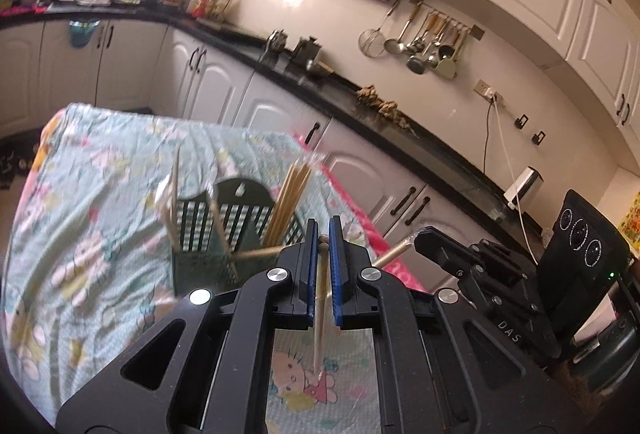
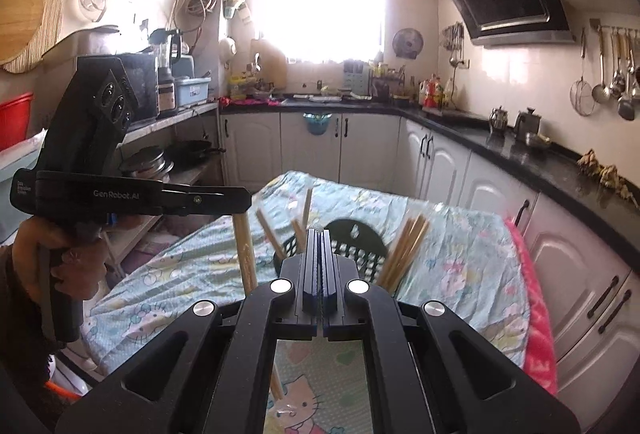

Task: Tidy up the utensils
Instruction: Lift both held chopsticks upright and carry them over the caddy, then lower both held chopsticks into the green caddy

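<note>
overhead, left gripper [image 1: 323,234] clamps a chopstick [image 1: 320,314] — right gripper [image 2: 321,258] seemingly closed empty.

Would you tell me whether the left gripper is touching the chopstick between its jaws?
Touching. In the left wrist view the left gripper has its blue pads closed against the chopstick, which hangs down between them above the tablecloth.

Both grippers [image 1: 323,234] [image 2: 319,234] closed (level-ish)
</note>
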Demonstrator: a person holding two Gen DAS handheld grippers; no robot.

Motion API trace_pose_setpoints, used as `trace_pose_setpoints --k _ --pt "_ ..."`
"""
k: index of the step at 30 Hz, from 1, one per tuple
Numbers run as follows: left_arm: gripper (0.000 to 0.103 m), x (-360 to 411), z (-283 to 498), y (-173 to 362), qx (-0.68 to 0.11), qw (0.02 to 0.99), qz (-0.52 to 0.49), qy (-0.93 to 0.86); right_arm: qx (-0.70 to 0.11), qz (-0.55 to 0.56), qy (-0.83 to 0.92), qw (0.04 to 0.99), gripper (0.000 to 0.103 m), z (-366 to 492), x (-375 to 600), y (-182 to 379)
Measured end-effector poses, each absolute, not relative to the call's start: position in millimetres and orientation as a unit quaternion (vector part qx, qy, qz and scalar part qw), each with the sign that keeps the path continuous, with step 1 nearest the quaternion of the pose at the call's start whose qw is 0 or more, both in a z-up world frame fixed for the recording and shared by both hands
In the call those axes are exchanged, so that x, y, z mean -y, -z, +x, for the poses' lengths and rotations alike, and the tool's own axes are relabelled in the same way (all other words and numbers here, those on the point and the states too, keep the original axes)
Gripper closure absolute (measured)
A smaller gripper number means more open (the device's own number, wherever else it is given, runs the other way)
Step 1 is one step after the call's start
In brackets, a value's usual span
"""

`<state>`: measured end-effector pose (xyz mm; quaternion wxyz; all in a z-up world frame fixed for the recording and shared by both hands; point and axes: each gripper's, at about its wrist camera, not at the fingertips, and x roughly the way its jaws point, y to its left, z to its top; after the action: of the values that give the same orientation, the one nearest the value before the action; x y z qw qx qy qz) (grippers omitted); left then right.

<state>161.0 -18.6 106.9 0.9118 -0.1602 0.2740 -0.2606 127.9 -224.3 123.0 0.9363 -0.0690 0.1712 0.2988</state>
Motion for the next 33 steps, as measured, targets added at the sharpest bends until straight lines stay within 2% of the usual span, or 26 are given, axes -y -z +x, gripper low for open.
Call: trace_pose_setpoints --k 13,20,27,33 --pt "0.1 24.1 169.1 -197.4 -0.195 0.938 -0.138 0.253 -0.119 -0.068 -0.291 0.947 0.102 158.8 223.1 -212.6" --pt "0.1 14.5 189.8 -229.5 -0.175 0.948 -0.14 0.224 -0.101 -0.071 -0.28 0.952 0.102 184.6 208.7 -248.1" --pt "0.1 1.4 215.2 -235.1 -0.169 0.954 -0.161 0.188 -0.106 -0.094 -0.265 0.954 0.102 212.6 193.8 -247.3" --pt "0.1 4.1 228.3 -217.3 -0.172 0.955 -0.163 0.177 -0.118 -0.111 -0.259 0.952 0.102 230.1 181.5 -227.8"
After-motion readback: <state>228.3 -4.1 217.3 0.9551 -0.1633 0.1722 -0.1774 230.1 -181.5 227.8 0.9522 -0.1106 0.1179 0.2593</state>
